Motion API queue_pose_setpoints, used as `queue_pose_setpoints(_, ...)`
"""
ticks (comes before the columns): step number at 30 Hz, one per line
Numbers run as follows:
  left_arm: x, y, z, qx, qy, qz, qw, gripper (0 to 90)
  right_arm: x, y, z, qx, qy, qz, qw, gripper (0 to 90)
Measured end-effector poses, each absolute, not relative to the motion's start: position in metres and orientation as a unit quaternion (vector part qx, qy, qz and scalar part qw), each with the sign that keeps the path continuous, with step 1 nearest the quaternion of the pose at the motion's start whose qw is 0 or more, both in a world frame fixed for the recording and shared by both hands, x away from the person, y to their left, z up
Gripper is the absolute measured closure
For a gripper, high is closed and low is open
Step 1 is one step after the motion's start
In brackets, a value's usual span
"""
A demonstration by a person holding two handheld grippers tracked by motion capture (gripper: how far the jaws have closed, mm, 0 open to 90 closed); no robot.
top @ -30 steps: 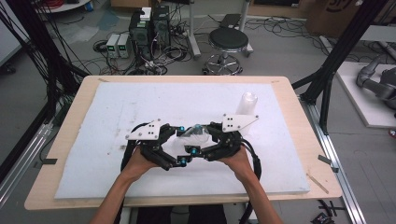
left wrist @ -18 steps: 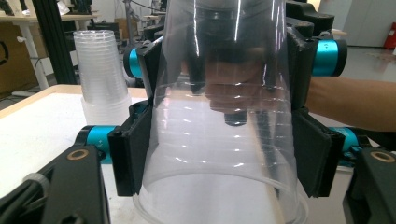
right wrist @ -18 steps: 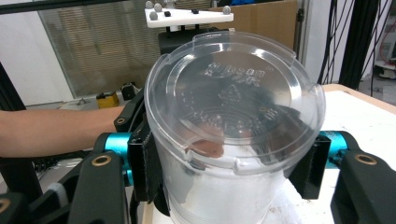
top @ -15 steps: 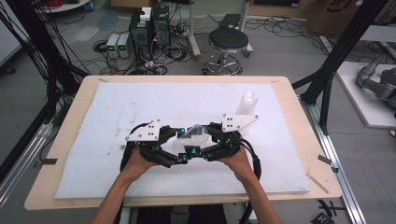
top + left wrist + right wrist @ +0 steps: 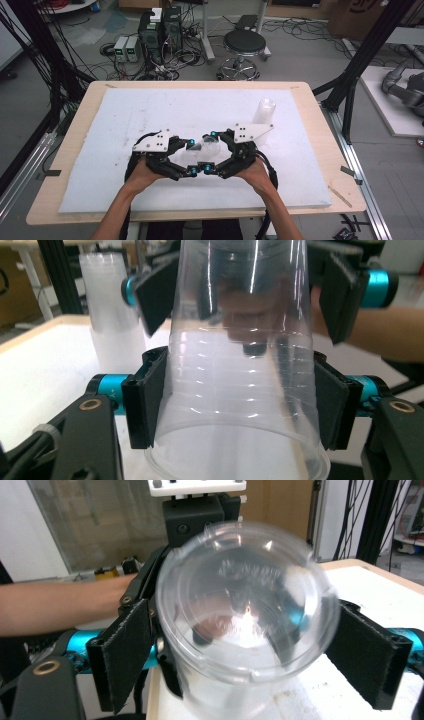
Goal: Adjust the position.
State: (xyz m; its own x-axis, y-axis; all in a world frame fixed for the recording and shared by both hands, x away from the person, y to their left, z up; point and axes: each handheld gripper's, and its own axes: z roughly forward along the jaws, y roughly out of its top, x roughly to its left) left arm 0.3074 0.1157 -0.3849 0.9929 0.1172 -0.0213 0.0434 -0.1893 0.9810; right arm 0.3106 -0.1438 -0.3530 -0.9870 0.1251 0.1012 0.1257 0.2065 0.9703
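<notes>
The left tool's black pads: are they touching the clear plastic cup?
Touching. In the left gripper view both pads of the left tool press flat against the clear plastic cup's ribbed wall, no gap on either side.

A stack of cups (image 5: 264, 111) is standing just beyond the right gripper (image 5: 216, 150), blocking that way. White mat (image 5: 100, 150) is lying bare leftward.

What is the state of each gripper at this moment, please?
Left gripper: shut on the clear plastic cup, its jaws having just been closing.
Right gripper: open, jaws just opened, pads standing off the cup's base.
</notes>
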Motion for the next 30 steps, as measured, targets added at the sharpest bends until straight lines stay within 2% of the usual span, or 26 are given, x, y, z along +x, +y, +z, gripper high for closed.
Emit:
queue_pose_setpoints(8,0.307,0.129,-0.363,0.86,0.023,0.029,0.509,33.4,0.304,-0.149,-0.347,-0.065,-0.826,-0.559,-0.019,14.9)
queue_pose_setpoints(13,0.31,0.128,-0.352,0.9,0.018,0.025,0.435,33.4,0.305,-0.148,-0.338,-0.049,-0.869,-0.492,-0.026,15.0)
queue_pose_setpoints(16,0.312,0.122,-0.347,0.928,0.028,0.025,0.371,33.4,0.306,-0.144,-0.333,-0.039,-0.897,-0.439,-0.026,15.0)
queue_pose_setpoints(21,0.316,0.112,-0.342,0.953,0.024,0.014,0.301,33.6,0.309,-0.134,-0.329,-0.027,-0.939,-0.342,-0.03,15.3)
queue_pose_setpoints(26,0.317,0.106,-0.34,0.958,0.023,0.013,0.286,33.6,0.31,-0.123,-0.328,-0.011,-0.961,-0.275,-0.036,15.4)
queue_pose_setpoints(30,0.317,0.103,-0.341,0.96,0.021,0.012,0.281,33.6,0.31,-0.119,-0.327,-0.006,-0.962,-0.27,-0.037,15.8)
